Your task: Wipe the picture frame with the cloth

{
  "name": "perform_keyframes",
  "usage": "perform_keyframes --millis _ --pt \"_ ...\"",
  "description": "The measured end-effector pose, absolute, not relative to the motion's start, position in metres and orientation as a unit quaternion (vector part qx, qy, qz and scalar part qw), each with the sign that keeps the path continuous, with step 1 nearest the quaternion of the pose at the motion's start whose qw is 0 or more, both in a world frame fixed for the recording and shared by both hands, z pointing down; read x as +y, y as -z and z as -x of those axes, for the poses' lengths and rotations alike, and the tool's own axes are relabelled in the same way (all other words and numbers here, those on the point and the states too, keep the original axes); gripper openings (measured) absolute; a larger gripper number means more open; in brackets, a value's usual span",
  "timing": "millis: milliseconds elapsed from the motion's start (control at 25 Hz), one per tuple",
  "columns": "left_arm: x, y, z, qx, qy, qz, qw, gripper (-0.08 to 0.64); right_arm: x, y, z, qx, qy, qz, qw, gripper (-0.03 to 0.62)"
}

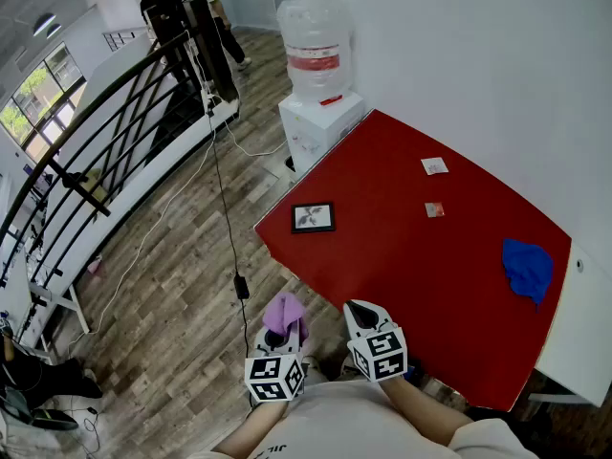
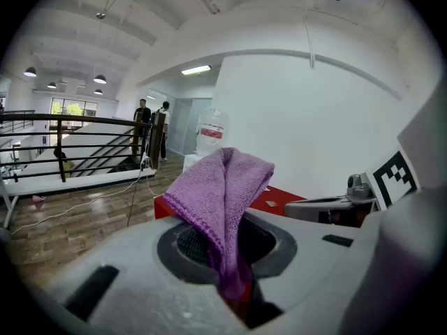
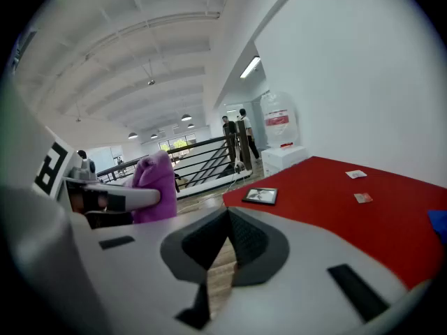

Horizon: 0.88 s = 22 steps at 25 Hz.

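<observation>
A small black picture frame (image 1: 313,217) lies flat near the left corner of the red table (image 1: 402,256); the right gripper view also shows the frame (image 3: 260,196). My left gripper (image 1: 284,330) hangs off the table's near edge, shut on a purple cloth (image 1: 285,312). In the left gripper view the cloth (image 2: 223,187) stands up out of the closed jaws of that gripper (image 2: 230,271). My right gripper (image 1: 360,311) hovers just over the table's near edge, well short of the frame. Its jaws (image 3: 227,218) meet at the tips with nothing between them.
A blue cloth (image 1: 528,268) lies at the table's right end and two small cards (image 1: 434,165) (image 1: 434,209) further back. A water dispenser (image 1: 320,65) stands behind the table's far corner. A black railing (image 1: 105,132), floor cable and two people are to the left.
</observation>
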<state>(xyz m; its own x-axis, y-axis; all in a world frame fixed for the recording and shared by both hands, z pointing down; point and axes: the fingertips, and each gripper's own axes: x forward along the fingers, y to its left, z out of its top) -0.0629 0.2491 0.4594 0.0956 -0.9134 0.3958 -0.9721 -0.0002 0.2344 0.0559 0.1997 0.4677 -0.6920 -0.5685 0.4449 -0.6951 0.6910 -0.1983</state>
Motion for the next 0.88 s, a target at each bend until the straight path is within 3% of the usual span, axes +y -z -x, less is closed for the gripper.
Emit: perform_keyframes --millis 480,880 --pt "0.185 -0.474 0.087 -0.656 -0.068 -0.714 0.237 0.063 0.143 -0.482 -0.039 -0.889 -0.192 -0.373 0.181 0.005" --pt "0.076 -0.469 0.150 -0.613 -0.083 -0.754 0.220 0.063 0.048 -0.478 0.022 -0.870 -0.189 -0.421 0.173 0.005"
